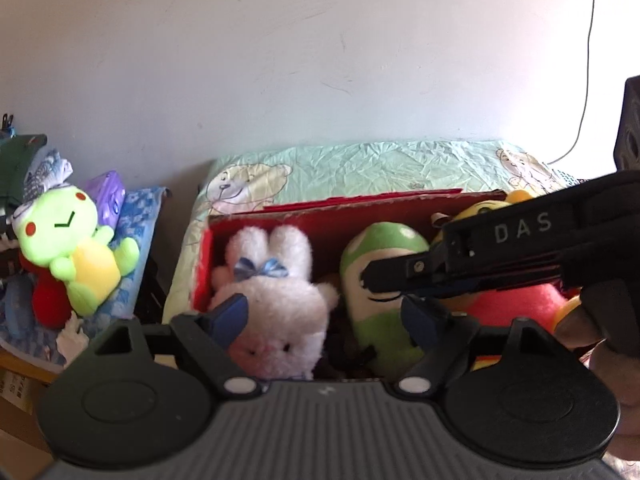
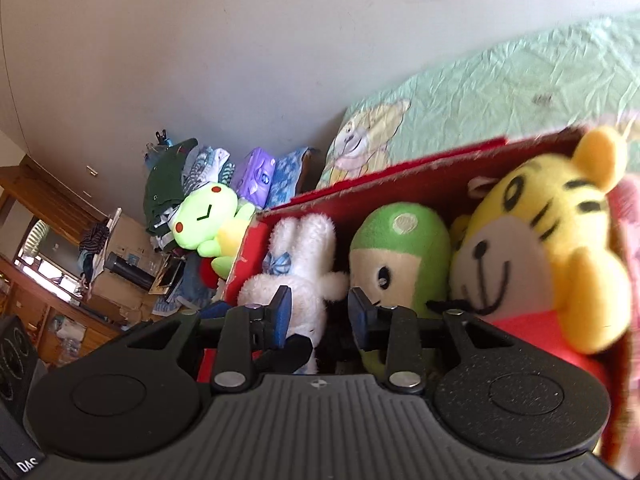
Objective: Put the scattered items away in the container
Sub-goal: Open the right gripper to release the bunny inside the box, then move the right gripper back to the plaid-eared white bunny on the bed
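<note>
Plush toys fill the red box [image 1: 208, 264] on the bed [image 1: 360, 160]: white bunny [image 1: 276, 276] at its left end, green doll [image 1: 380, 280] in the middle, yellow tiger [image 2: 540, 248] at the right. All three lie inside the walls.

Left gripper [image 1: 326, 316]: jaws apart, one blue pad in front of the bunny's body, the other in front of the green doll. Nothing pinched; reads as released.

Right gripper [image 2: 318, 312]: jaws narrowly apart over the gap between bunny and green doll. Left pad overlaps the bunny's fur in the right wrist view, but no squeeze is visible. Judged empty. In the left wrist view the right gripper reaches in across the box from the right.

Step in hand, as judged: placing is done for these three, and both tools sit at the box with nothing carried.

One green frog toy [image 1: 80, 248] lies outside the box, on the clutter pile to the left of the bed, well apart from the box. If it counts as scattered, it is the likely next target.

Next move calls for: lifting clear of the box without snagging fur, swinging left, opening wide enough for the frog's body, then grasping its middle.

Risk: the frog rests on loose cloth, which could come along.
</note>
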The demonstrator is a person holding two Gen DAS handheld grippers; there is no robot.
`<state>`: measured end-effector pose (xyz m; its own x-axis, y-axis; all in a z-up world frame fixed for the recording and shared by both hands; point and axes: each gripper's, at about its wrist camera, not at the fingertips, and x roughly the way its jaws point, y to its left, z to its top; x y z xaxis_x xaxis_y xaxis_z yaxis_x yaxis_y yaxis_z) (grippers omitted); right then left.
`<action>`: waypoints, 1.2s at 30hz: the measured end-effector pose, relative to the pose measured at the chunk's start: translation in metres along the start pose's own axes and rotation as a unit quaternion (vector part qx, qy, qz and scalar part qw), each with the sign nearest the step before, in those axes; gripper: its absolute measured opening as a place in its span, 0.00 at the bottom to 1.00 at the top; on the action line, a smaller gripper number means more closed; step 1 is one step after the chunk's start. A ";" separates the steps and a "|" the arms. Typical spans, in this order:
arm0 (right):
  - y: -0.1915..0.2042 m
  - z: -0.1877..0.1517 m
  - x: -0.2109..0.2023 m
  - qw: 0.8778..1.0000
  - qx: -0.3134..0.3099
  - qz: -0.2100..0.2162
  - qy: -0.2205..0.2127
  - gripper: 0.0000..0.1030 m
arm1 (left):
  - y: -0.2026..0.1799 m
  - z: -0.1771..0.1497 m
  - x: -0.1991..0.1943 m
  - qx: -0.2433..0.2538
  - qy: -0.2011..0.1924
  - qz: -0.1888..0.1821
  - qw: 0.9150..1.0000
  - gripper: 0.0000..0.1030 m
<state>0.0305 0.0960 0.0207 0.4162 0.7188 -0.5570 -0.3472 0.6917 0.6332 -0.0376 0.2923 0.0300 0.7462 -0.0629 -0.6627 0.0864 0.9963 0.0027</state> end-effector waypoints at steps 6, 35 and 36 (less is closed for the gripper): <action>-0.009 -0.002 -0.037 0.999 -0.032 -0.023 -0.038 0.34 | -0.012 0.003 0.001 -0.032 0.014 0.004 0.999 0.81; -0.151 -0.018 -0.176 0.984 -0.013 -0.173 -0.050 0.34 | -0.175 0.026 0.002 -0.052 0.015 -0.138 0.989 0.85; -0.157 -0.018 -0.177 0.984 -0.009 -0.174 -0.047 0.34 | -0.185 0.027 0.001 -0.045 0.012 -0.146 0.988 0.83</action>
<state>-0.0035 -0.1384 0.0107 0.5881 0.4294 -0.6854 -0.1841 0.8963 0.4035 -0.0347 0.1067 0.0487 0.6830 -0.3476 -0.6424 0.2353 0.9373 -0.2570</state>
